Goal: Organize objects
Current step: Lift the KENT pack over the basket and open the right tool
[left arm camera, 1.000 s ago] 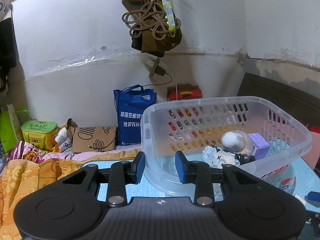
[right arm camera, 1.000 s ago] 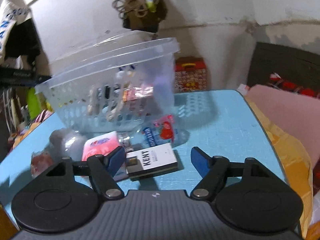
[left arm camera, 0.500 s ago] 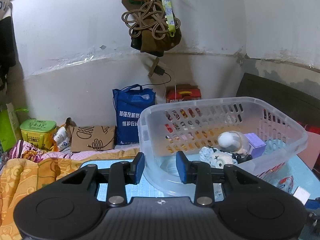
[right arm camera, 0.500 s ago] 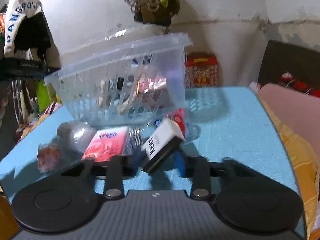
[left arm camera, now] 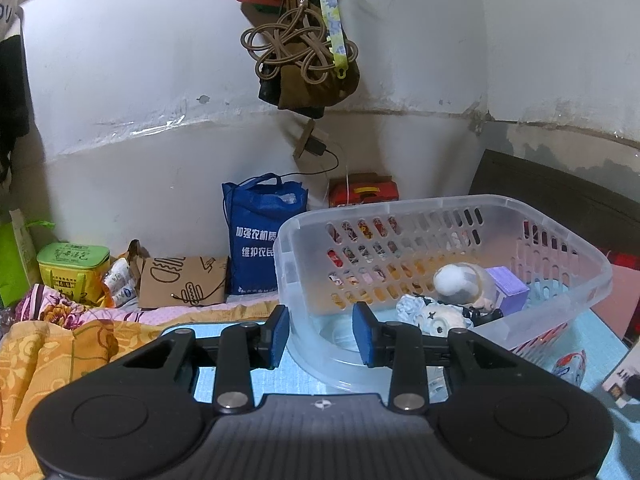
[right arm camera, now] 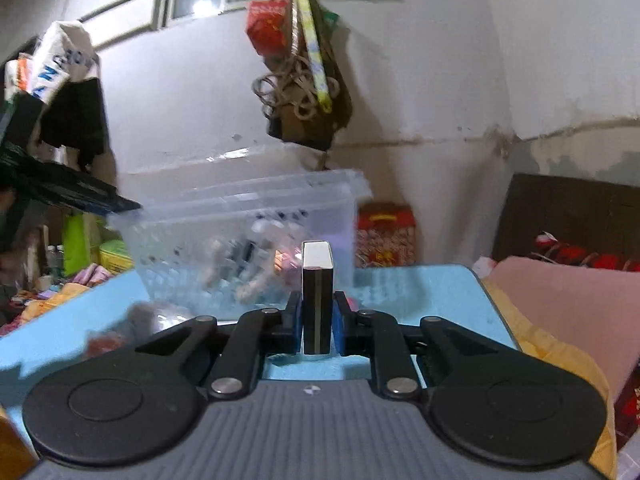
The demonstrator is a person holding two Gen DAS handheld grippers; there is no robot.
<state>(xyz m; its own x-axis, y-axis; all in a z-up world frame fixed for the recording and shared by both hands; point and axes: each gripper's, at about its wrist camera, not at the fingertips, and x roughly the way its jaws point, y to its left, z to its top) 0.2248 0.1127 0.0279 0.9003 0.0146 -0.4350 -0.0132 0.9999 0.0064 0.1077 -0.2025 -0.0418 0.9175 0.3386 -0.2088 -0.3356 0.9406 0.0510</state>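
A clear slotted basket (left arm camera: 568,240) stands on the blue table (left arm camera: 600,332), holding a white plush ball (left arm camera: 456,280), a purple box (left arm camera: 510,290) and a white-blue toy (left arm camera: 428,314). My left gripper (left arm camera: 320,334) is shut narrowly on the basket's near left corner, with the clear wall between its pads. My right gripper (right arm camera: 317,320) is shut on a white and black cigarette pack (right arm camera: 317,272), held upright on its edge above the table, in front of the basket (right arm camera: 240,220). The pack's corner (left arm camera: 622,374) shows at the right edge of the left wrist view.
A small red and blue packet (left arm camera: 570,364) lies by the basket. A blurred grey lump (right arm camera: 152,316) sits on the table's left part. A blue bag (left arm camera: 260,248), red box (left arm camera: 362,194) and green tin (left arm camera: 74,264) line the wall. An orange blanket (left arm camera: 48,352) lies left, a pink cushion (right arm camera: 560,308) right.
My right gripper has shut on the cigarette pack, lifted it off the table and turned it onto its edge. The left gripper has stayed put; the basket shifted slightly left.
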